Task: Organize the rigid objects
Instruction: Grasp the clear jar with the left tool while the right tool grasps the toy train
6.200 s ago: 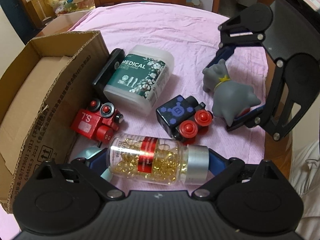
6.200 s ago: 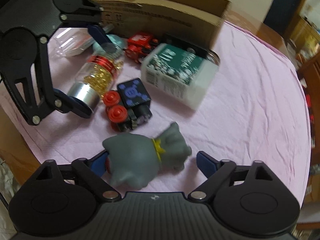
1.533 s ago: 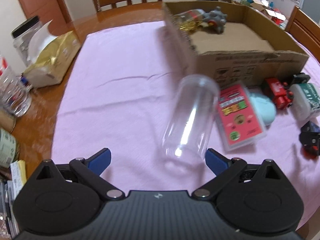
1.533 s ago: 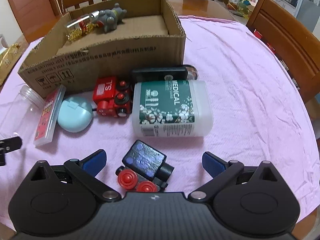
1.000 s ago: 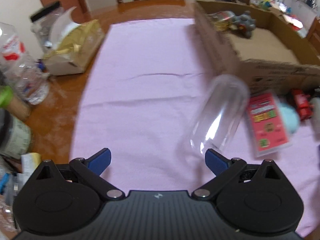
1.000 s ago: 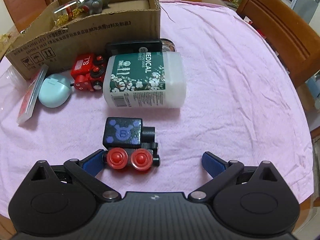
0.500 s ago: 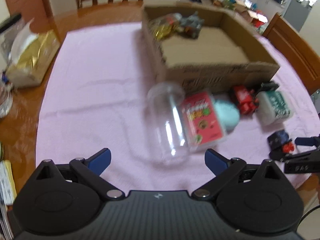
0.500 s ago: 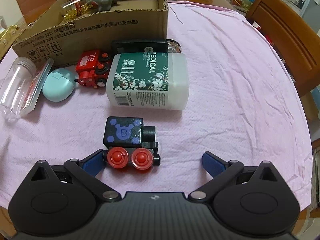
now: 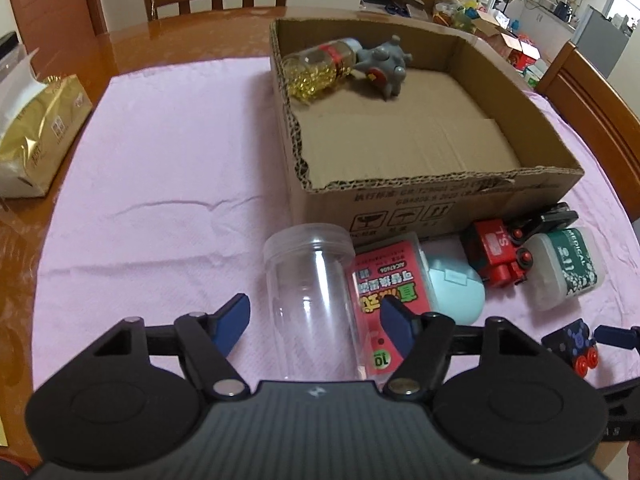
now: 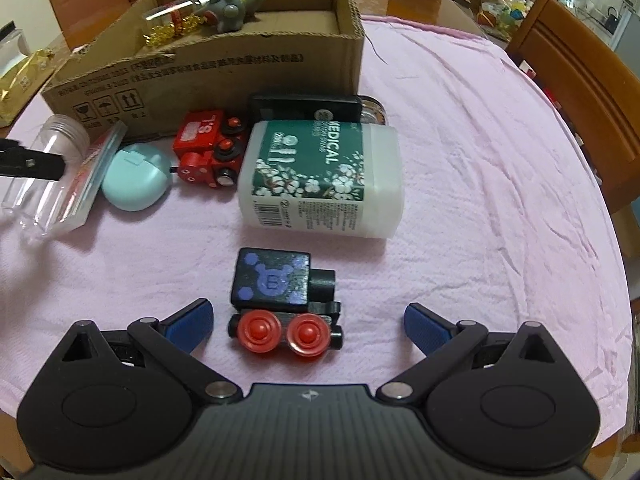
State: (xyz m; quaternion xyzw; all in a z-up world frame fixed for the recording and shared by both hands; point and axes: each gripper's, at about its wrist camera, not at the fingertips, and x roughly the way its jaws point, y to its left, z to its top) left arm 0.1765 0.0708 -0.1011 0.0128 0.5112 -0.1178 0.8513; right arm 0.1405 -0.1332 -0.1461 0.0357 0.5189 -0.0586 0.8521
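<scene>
Between left tool (image 9: 314, 322) fingers, jar (image 9: 314, 304) lengthwise, mouth away

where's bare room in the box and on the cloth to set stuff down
Free: the cardboard box floor in front of the capsule bottle and grey toy; pink cloth left of the box. Crowded: the strip along its front wall, from clear jar to medical bottle.

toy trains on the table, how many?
2: black train between the right gripper fingers; red train by the cardboard box. None in the box.
</scene>
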